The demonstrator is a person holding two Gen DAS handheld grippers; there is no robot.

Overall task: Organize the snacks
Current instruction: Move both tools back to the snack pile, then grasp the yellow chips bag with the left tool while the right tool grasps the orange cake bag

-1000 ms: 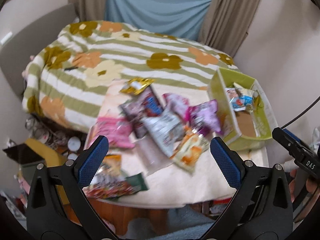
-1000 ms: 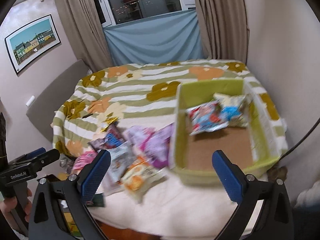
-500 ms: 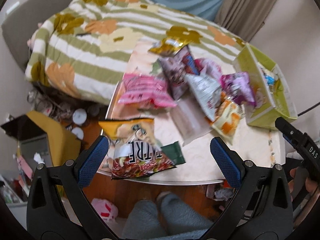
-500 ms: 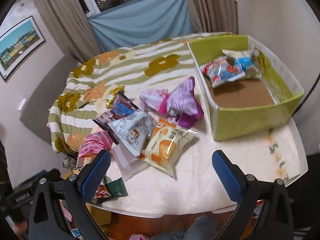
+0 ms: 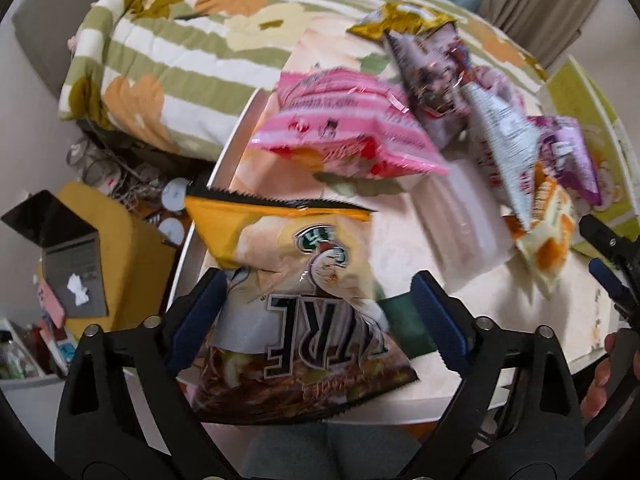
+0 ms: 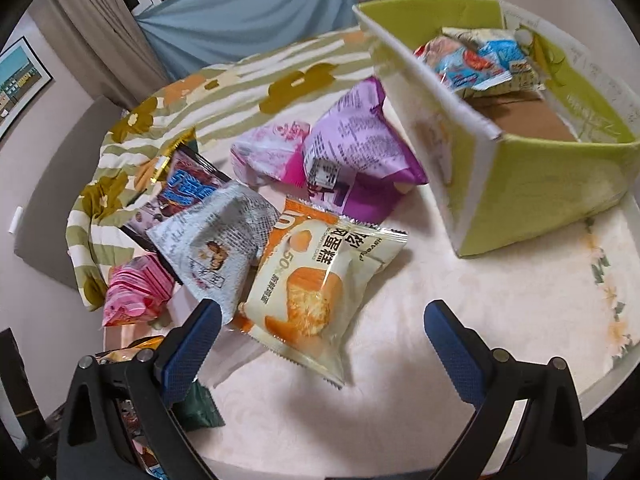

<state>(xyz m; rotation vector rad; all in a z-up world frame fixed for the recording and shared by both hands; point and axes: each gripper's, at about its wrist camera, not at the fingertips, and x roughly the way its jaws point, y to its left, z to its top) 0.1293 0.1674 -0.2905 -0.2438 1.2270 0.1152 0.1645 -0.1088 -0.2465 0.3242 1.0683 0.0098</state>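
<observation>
Yellow and brown, the chip bag (image 5: 304, 304) now fills the lower middle of the left view, framed by the wide-open left claw (image 5: 316, 316), which has dropped from above the pile. At lower centre of the right view, the right claw (image 6: 320, 348) has likewise closed in, spread and empty, on the cake packet (image 6: 316, 284). The green box (image 6: 540, 172) at upper right holds only 2 or 3 snacks, so sorting looks barely begun.

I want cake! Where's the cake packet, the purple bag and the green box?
cake packet (image 6: 316, 284), right wrist view, on the cake picture.
purple bag (image 6: 360, 148), right wrist view, on its printed back.
green box (image 6: 560, 188), right wrist view, on its near outer wall.
</observation>
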